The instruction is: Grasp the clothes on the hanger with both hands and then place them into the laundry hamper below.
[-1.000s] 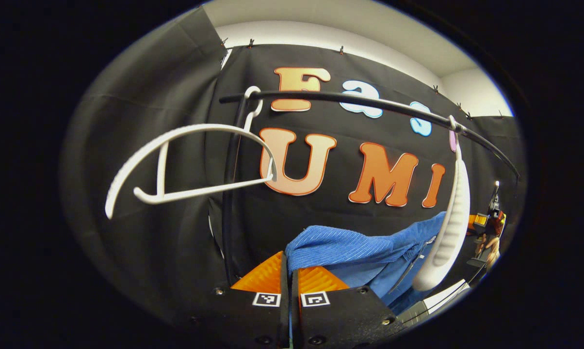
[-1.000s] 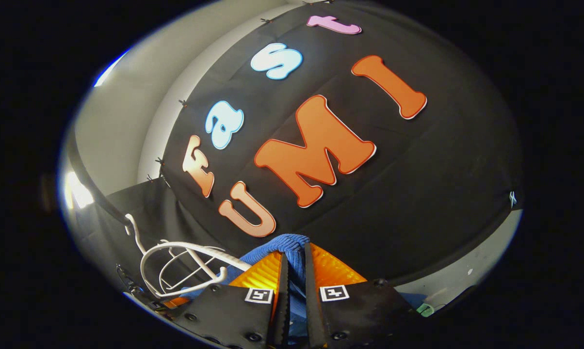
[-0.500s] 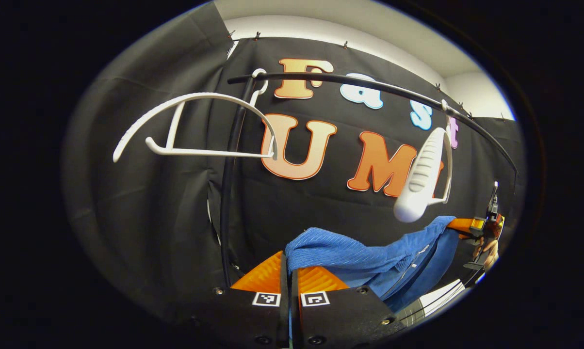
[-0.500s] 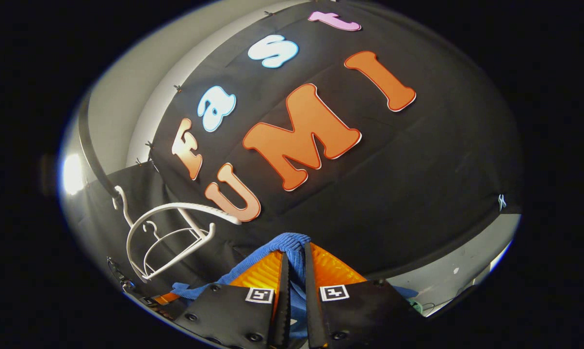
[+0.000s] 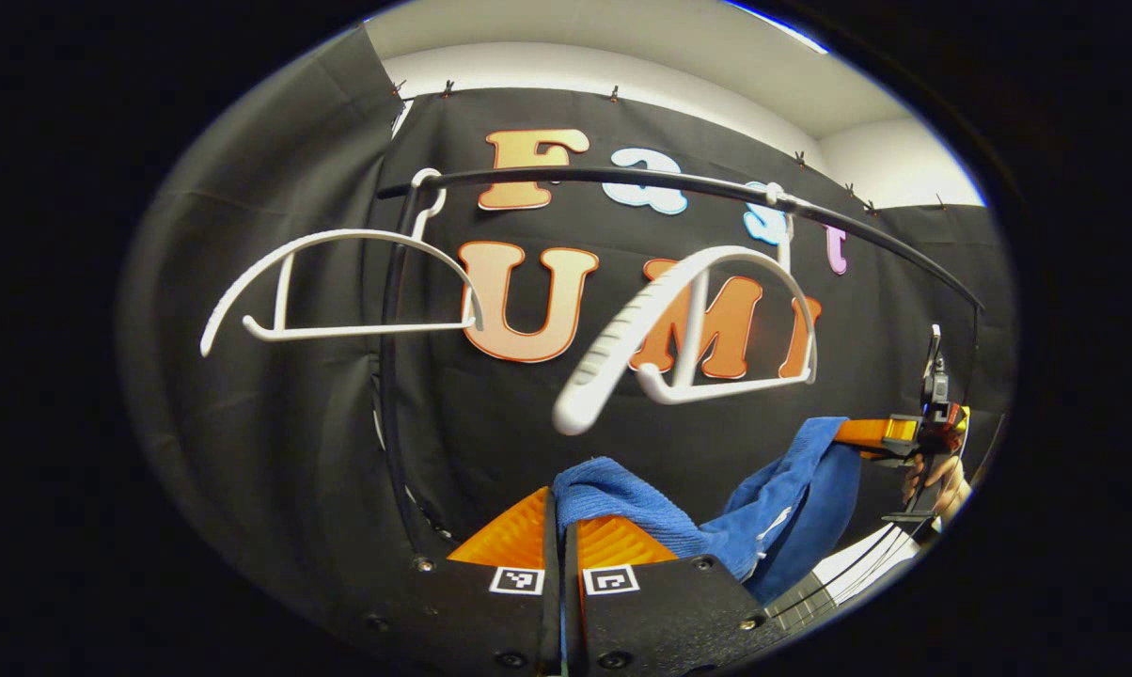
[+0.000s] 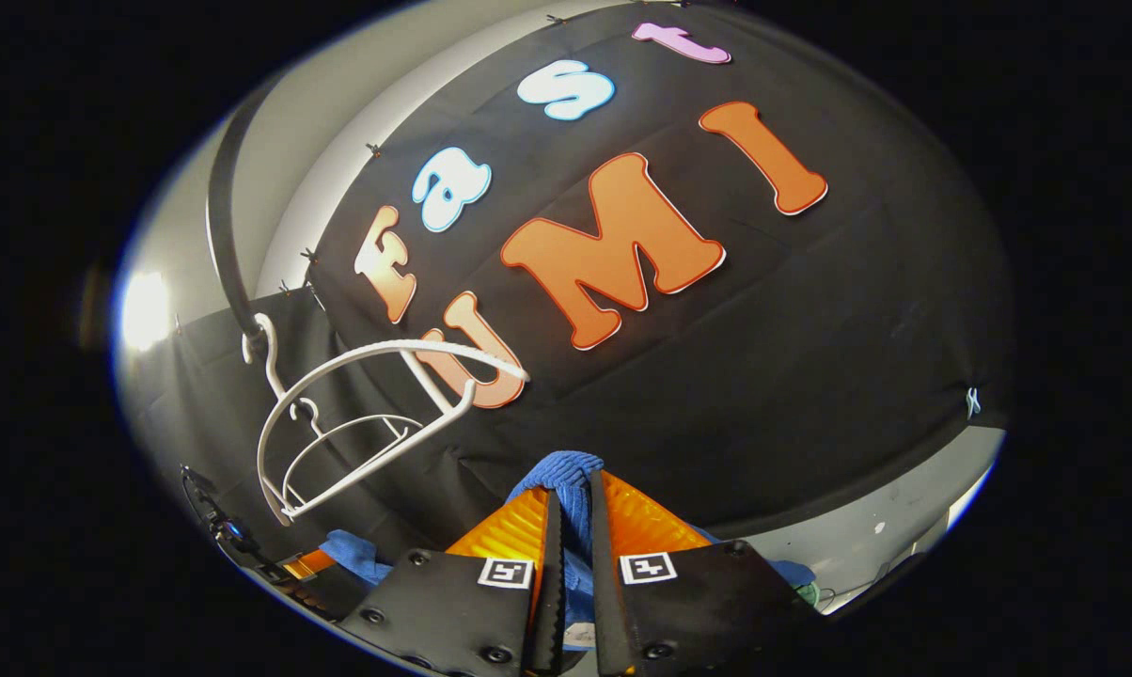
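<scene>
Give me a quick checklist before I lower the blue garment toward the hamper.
1. Left tool shut on the blue garment: ok, cloth bunches up between its fingers.
2. Right tool shut on the garment: ok, a blue fold sits pinched between its fingers.
3. Garment off the near white hanger: ok, the hanger hangs bare on the black rail, above the cloth.
4. Far white hanger out of the way: ok, bare and off to the side.
5. Garment slack between the tools: ok, it sags and then rises to the right tool.
6. Hamper position below: cannot tell.
</scene>
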`<action>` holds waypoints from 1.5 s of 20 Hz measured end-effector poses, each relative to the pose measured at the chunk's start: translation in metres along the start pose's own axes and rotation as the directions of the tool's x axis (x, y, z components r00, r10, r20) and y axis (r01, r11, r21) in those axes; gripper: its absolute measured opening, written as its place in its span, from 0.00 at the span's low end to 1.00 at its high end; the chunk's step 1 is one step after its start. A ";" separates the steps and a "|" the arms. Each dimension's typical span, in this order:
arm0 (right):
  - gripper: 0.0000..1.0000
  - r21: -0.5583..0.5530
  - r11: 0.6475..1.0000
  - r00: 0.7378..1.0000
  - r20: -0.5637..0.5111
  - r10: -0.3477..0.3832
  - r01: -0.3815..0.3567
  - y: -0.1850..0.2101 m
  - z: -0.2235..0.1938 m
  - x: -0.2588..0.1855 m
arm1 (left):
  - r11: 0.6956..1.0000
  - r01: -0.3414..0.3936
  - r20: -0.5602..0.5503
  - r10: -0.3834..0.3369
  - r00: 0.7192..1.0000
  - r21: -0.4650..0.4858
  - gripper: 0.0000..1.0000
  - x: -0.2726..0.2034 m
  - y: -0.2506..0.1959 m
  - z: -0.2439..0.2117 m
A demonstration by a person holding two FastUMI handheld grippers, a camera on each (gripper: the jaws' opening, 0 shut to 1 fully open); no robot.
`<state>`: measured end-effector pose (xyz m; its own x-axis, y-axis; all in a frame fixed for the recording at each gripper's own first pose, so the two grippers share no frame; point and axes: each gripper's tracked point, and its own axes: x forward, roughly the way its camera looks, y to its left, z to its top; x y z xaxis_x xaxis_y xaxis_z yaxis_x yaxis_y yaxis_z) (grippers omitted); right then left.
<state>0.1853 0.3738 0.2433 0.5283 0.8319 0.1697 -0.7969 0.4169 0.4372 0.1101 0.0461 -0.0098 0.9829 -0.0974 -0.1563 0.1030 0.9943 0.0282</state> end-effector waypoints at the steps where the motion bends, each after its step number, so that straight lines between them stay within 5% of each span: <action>1: 0.20 -0.005 1.000 1.000 0.000 0.001 -0.001 0.003 -0.002 -0.002 | 1.000 0.015 0.000 -0.015 1.000 0.003 0.02 -0.002 -0.009 0.000; 10: 0.20 -0.126 0.991 0.999 -0.022 -0.044 0.041 0.008 -0.029 -0.026 | 0.990 0.104 -0.051 -0.109 0.993 -0.094 0.02 0.007 -0.071 -0.028; 20: 0.21 -0.295 0.949 0.987 -0.084 -0.139 0.108 -0.015 -0.067 -0.044 | 0.978 0.192 -0.158 -0.202 0.966 -0.076 0.02 0.023 -0.127 -0.068; 30: 0.22 -0.321 0.937 0.968 -0.158 -0.197 0.138 -0.041 -0.108 -0.064 | 0.973 0.199 -0.275 -0.224 0.935 -0.115 0.02 0.029 -0.150 -0.121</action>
<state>0.1526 0.3433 0.1189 0.6216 0.7809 -0.0618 -0.7679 0.6230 0.1491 0.1045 -0.1002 -0.1384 0.8539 -0.3016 -0.4242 0.2785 0.9533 -0.1173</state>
